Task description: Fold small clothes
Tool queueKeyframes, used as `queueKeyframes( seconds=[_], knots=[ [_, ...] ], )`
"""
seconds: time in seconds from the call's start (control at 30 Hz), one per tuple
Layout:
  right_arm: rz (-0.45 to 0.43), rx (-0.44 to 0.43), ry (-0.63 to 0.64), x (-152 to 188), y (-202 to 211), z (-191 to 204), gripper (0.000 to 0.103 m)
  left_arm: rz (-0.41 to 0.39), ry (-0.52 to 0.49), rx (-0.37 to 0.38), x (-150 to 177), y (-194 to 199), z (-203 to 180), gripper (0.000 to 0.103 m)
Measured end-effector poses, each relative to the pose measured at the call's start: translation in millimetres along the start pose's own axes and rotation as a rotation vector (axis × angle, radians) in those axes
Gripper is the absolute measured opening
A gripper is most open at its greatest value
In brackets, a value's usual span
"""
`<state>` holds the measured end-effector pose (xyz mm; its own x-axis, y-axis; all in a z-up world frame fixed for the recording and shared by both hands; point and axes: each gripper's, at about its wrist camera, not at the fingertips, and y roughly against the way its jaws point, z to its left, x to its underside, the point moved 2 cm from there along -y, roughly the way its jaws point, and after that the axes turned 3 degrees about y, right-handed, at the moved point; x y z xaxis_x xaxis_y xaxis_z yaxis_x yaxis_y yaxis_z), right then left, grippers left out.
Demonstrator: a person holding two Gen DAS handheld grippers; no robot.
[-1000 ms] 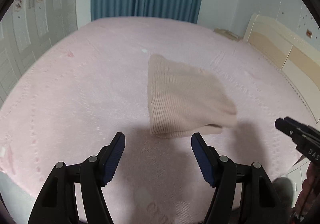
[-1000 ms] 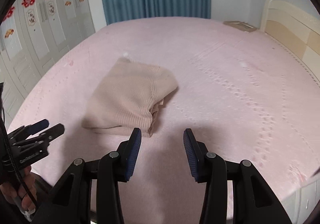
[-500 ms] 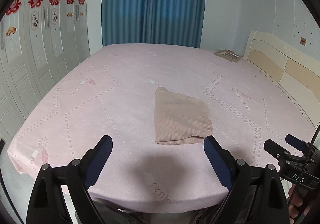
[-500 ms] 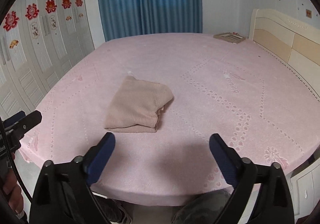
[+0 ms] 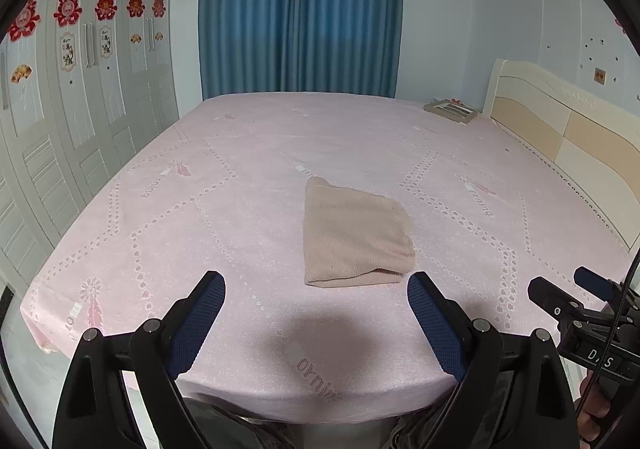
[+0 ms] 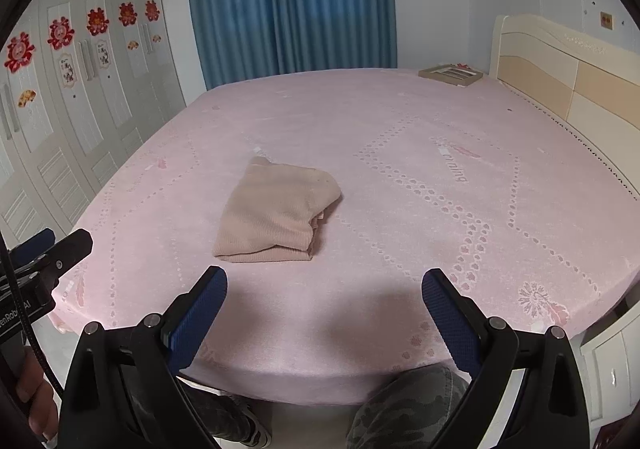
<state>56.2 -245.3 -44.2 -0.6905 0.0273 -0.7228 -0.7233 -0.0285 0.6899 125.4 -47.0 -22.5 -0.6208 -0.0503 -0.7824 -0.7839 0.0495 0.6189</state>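
Beige knitted garment [image 5: 354, 235] is seen folded compactly mid-bed on the pink bedspread [image 5: 240, 153]. Left gripper [image 5: 316, 299] and right gripper [image 6: 324, 295], just spread wide, are held empty; folding is judged finished, withdrawal being called for.

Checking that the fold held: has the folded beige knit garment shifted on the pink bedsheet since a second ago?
No. The folded beige knit garment keeps its far corner beside the same white tag on the pink bedsheet; only the cameras backed away.

Left claw [image 5: 316, 299] spread wide, empty; right claw [image 6: 324, 295] likewise.
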Motion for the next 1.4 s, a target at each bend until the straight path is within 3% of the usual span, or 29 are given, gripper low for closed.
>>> queueKeyframes(
  seconds=[1.4],
  knots=[
    [-0.021, -0.016, -0.029, -4.4, 5.8, -1.1, 0.097, 0.0, 0.014, -0.018, 0.3, 6.9, -0.2, 0.093]
  ],
)
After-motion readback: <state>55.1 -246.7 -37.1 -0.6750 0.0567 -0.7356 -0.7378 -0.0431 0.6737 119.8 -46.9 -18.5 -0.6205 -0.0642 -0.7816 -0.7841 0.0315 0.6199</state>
